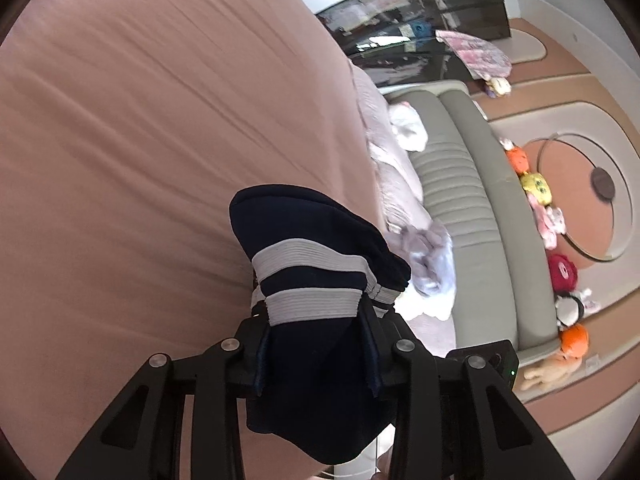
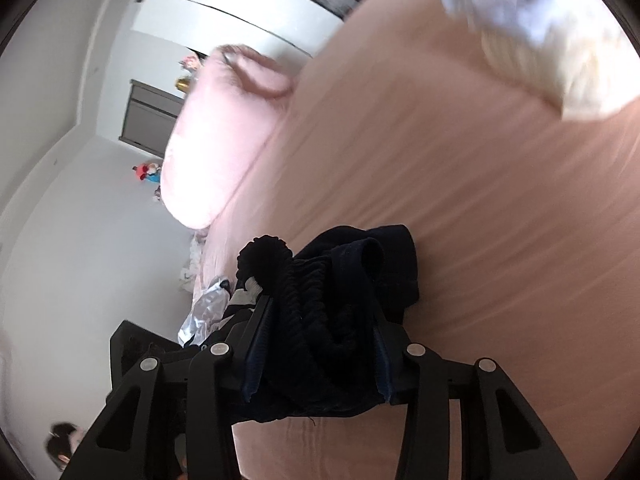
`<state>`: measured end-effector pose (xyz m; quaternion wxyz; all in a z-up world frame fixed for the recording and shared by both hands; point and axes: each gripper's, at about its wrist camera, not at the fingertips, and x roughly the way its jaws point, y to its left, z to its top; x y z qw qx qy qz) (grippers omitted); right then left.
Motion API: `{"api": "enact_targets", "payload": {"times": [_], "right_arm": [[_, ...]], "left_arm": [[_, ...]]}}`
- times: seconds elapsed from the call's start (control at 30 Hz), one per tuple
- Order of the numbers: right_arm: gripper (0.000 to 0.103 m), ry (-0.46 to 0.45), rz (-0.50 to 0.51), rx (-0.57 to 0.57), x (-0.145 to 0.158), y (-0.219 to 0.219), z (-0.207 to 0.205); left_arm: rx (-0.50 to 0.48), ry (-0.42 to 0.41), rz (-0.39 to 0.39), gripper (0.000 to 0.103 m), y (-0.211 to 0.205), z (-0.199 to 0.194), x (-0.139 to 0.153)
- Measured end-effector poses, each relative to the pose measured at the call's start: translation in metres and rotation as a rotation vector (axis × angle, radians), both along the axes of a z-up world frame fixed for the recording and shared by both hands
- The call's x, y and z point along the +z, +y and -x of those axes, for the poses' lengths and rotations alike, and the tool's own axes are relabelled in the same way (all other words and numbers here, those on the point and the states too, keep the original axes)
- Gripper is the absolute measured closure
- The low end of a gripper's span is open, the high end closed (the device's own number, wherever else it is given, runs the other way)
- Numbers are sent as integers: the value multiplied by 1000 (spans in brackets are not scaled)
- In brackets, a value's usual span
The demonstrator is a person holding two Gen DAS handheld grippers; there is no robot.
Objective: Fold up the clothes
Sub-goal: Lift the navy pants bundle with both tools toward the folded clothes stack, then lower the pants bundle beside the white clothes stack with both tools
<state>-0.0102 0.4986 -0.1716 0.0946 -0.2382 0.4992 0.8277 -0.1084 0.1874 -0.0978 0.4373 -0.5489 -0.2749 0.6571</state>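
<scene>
- Navy knit garment with two white ribbed stripes (image 1: 304,276) is the item in hand; I see it bunched and raised just above the dusty-pink bed sheet (image 1: 140,140), not laid flat.
- My left gripper (image 1: 316,344) is clamped on the striped end, with dark cloth filling the gap between the pads and hanging below them.
- My right gripper (image 2: 320,344) is clamped on a gathered, elasticated dark portion of what I take to be the same garment (image 2: 332,292); I cannot confirm from these views that it is one piece.
- No crease or fold is visible on the garment. I judge the task to be at its start for this item: picked up at two points, not yet spread or squared.
- Remaining, in my judgement: spread it on the sheet, fold it, set it aside.
- Further work appears outstanding: a crumpled pale lilac cloth (image 1: 432,264) and a white item (image 1: 408,128) lie unfolded at the bed's edge.
- A cream ribbed textile (image 2: 552,64) sits at the far side; its condition is blurred.
</scene>
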Motion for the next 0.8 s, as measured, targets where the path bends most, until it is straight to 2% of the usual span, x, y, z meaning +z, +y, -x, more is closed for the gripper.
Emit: {"api": "enact_targets", "payload": {"times": [0.17, 0.37, 0.8], "right_arm": [[60, 7, -54, -74, 12, 1, -34], [60, 13, -121, -158, 26, 5, -67], [60, 32, -171, -169, 37, 38, -102]], "left_arm": [[-75, 33, -13, 70, 24, -17, 10], [-130, 21, -35, 70, 51, -28, 14], [-185, 75, 12, 70, 93, -58, 28]]}}
